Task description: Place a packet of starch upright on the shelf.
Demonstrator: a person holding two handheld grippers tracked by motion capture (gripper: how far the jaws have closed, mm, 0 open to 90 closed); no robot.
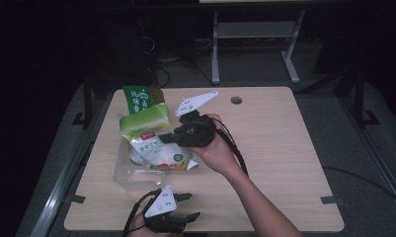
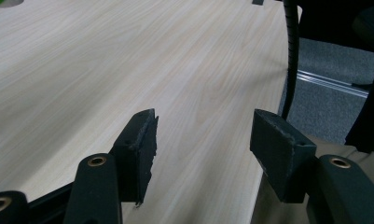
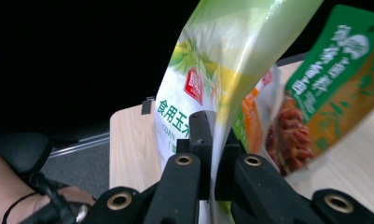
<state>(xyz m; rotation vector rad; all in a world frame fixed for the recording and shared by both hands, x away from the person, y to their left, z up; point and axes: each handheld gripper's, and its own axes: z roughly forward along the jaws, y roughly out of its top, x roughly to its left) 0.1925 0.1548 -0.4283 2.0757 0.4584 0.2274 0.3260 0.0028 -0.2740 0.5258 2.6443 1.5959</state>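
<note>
My right gripper [image 1: 167, 137] is shut on the edge of a white and green food pouch [image 1: 148, 129] and holds it lifted over the left half of the table. In the right gripper view the jaws [image 3: 215, 135] pinch the pouch [image 3: 212, 60], which hangs upright in front of them. Behind it stand a green and orange packet [image 3: 343, 70] and a packet showing red pieces [image 3: 287, 130]. The green packet [image 1: 141, 98] stands at the table's back left. My left gripper [image 1: 190, 206] rests near the front edge, open, with nothing between its fingers [image 2: 138, 144].
A clear plastic bag [image 1: 129, 175] lies on the wooden table [image 1: 284, 148] under the lifted pouch. A round cable hole [image 1: 236, 100] sits near the back edge. A black cable [image 2: 292, 51] hangs past the table's edge. Metal frame legs [image 1: 215, 54] stand beyond the table.
</note>
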